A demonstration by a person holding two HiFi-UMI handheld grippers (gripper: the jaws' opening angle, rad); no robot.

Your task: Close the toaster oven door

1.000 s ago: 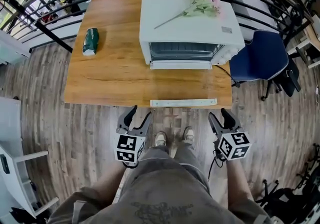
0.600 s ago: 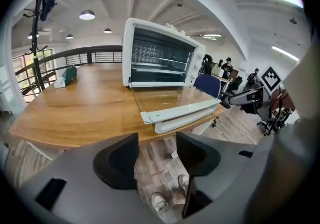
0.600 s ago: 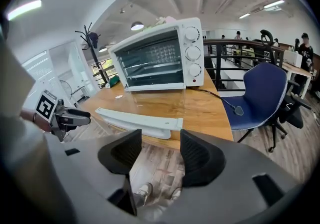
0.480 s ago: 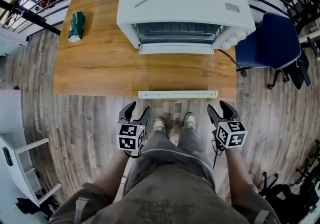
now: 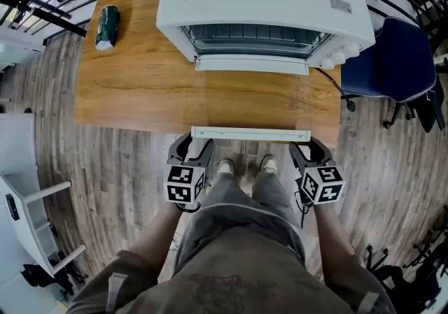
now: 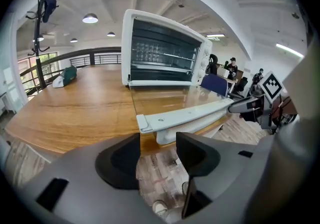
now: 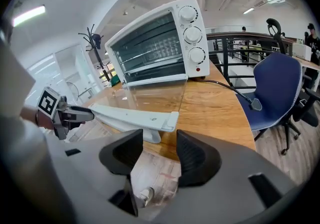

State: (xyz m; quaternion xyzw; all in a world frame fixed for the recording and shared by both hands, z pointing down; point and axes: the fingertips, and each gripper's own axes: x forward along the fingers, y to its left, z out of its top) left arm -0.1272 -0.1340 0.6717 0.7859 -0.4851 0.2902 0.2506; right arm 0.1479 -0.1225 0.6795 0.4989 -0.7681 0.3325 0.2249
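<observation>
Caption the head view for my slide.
Toaster oven door lies open across the table; open left gripper and closing, empty right gripper flank its handle.

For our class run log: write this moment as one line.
toaster oven door: open flat | left hand-held gripper: open, empty, by handle left end | right hand-held gripper: jaws closing, empty, by right end

Bright, even indoor light from a round ceiling lamp and a strip light, plus daylight through the window at far left. Shadows are soft, and the glass of the toaster oven door has a pale sheen and reflections. Both gripper views show heavy fisheye bend with black corners; the head view curves at its edges, mostly sharp.
</observation>
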